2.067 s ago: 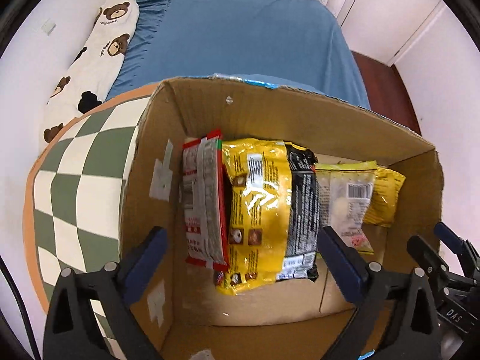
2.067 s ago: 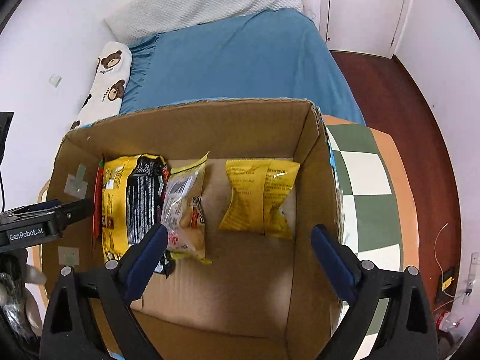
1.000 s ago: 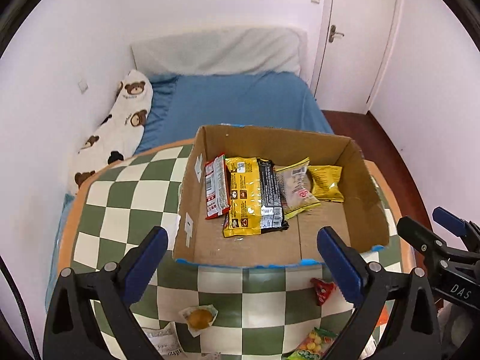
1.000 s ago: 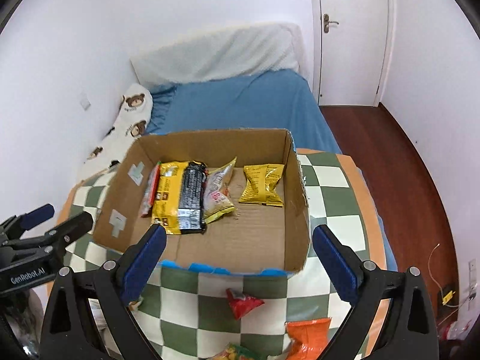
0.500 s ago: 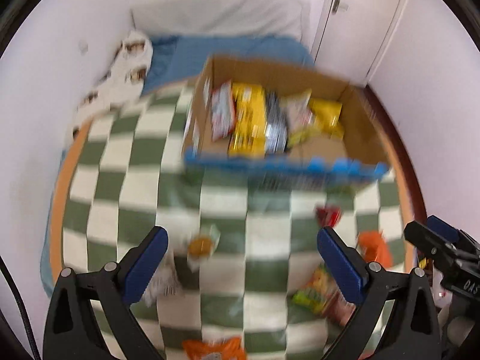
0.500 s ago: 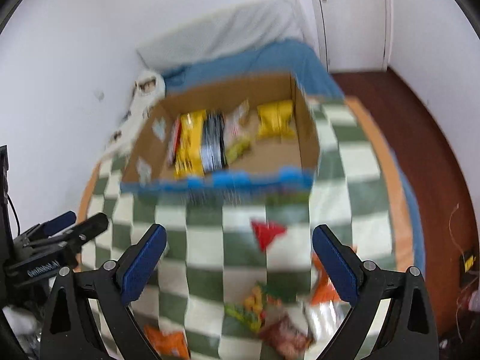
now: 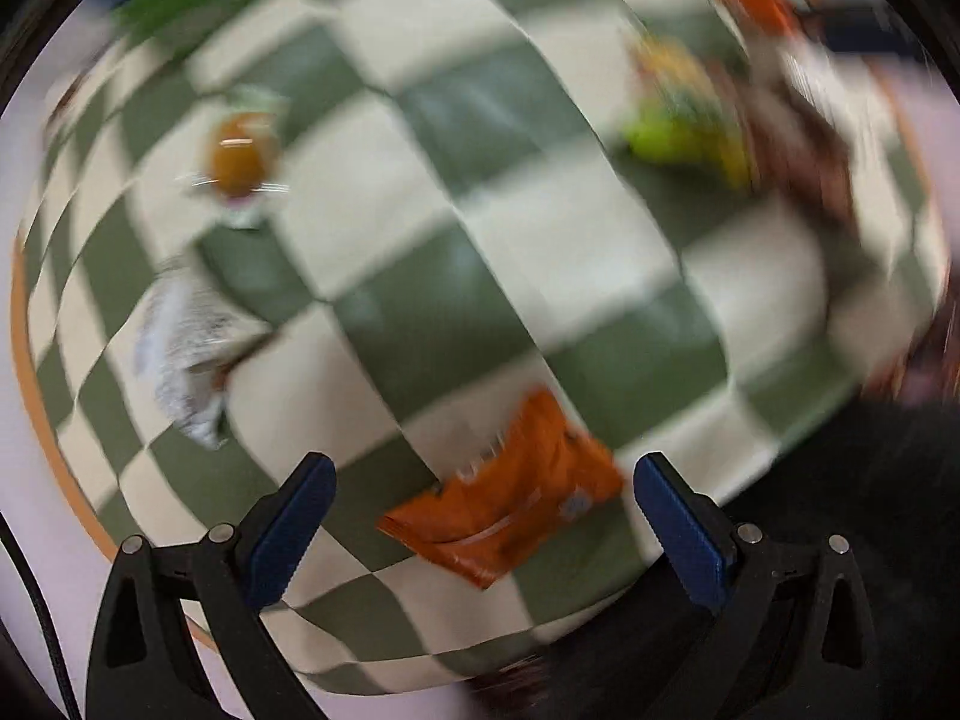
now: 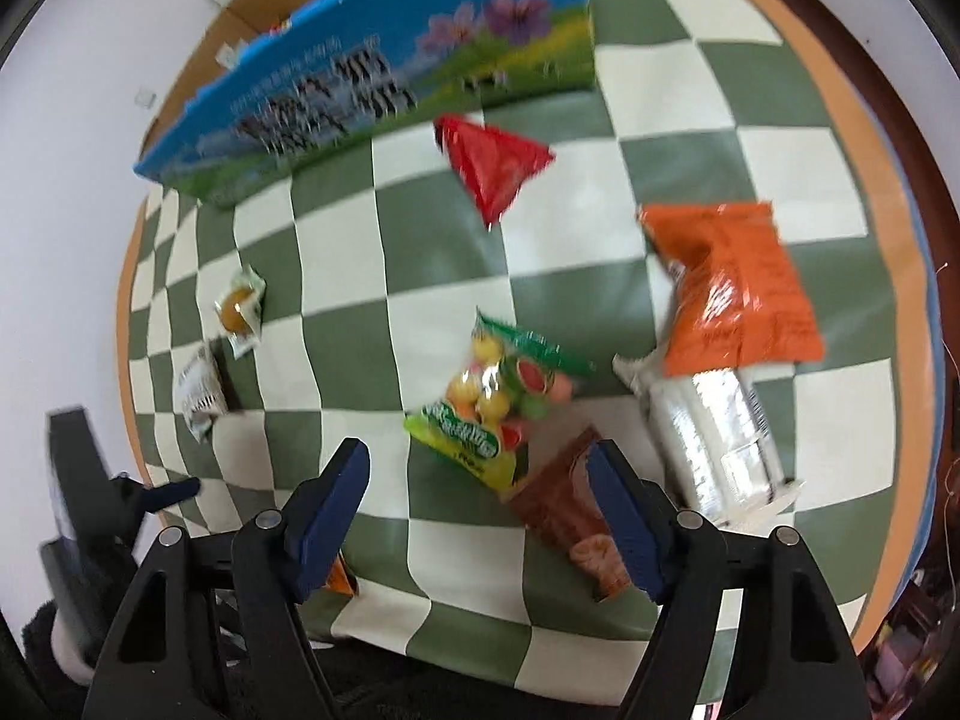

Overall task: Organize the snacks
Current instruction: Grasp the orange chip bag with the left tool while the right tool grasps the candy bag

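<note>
Near the front edge of the checkered bench (image 8: 420, 276), several loose snack packs lie scattered while the printed cardboard box (image 8: 384, 72) that collects them stands at the far edge. The left tool (image 7: 483, 495) hangs with its jaws spread wide and empty, and an orange snack pouch (image 7: 510, 510) lies flat on the bench right between the two blue pads as that camera sees it, slightly ahead of them. Its long axis runs on a slant, low at the left end and rising to the right, so it crosses the gap between the jaws rather than lining up with them. This view is badly smeared, so how high the tool stands above the pouch cannot be told.

The right tool (image 8: 480, 501) is also wide open and carries nothing. Just ahead of it lies a green-and-yellow fruit candy bag (image 8: 498, 402), with a brown snack pack (image 8: 570, 516) beside the right pad, a silver pack (image 8: 714, 420) and a larger orange bag (image 8: 738, 288) toward the right edge, and a red triangular pack (image 8: 492, 162) close to the box.

My judgement is that the left side is nearer a pick: its pouch sits centred, and closing on the narrow width would likely call for a small twist of the wrist first.
</note>
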A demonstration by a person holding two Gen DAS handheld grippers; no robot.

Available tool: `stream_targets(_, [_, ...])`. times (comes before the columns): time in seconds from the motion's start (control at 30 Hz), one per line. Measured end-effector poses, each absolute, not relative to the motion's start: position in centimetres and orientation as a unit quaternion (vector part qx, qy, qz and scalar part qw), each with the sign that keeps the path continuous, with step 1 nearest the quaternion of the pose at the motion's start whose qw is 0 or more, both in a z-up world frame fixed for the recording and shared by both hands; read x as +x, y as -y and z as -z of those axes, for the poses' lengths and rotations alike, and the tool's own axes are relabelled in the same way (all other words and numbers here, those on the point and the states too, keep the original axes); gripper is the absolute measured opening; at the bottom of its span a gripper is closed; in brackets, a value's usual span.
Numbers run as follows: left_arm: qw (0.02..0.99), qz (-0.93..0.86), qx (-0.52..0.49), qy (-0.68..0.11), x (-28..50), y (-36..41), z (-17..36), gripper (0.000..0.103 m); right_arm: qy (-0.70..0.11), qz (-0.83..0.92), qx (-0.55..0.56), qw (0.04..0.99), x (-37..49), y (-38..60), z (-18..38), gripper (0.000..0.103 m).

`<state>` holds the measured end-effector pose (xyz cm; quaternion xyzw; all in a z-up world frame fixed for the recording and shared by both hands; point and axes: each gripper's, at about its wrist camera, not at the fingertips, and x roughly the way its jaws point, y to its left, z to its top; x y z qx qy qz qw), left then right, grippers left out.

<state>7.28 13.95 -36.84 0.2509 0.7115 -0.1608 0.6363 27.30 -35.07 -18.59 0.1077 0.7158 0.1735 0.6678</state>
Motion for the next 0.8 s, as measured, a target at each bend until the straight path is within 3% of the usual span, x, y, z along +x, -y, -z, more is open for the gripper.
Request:
stream_targets(0.2, [0.549,0.214,0.397,-0.704,2.7,-11.6,42.6,0.101,-0.727,-0.177,0.091,0.657,26.9,33.3,19.8,0.078])
stream_targets(0.27, [0.552,0.192,0.406,-0.703,2.7,-11.9,43.9,0.070,-0.729,-0.176,0.088,0.656,26.8,32.8,20.1,0.078])
stream_targets(0.43, [0.603,0.131,0.274,-0.737,7.1,-14.1,42.8,0.060,-0.720,-0.159,0.100,0.669,26.5,33.7,19.4,0.078])
stream_targets(0.57, [0.657,0.075,0.149,-0.735,12.2,-16.1,40.5,0.059,-0.713,-0.125,0.121,0.679,26.7,36.7,19.0,0.078])
stream_targets(0.8, [0.667,0.033,-0.082,-0.740,17.6,-19.5,39.7,0.058,-0.728,-0.130,0.173,0.651,27.4,37.5,20.7,0.078])
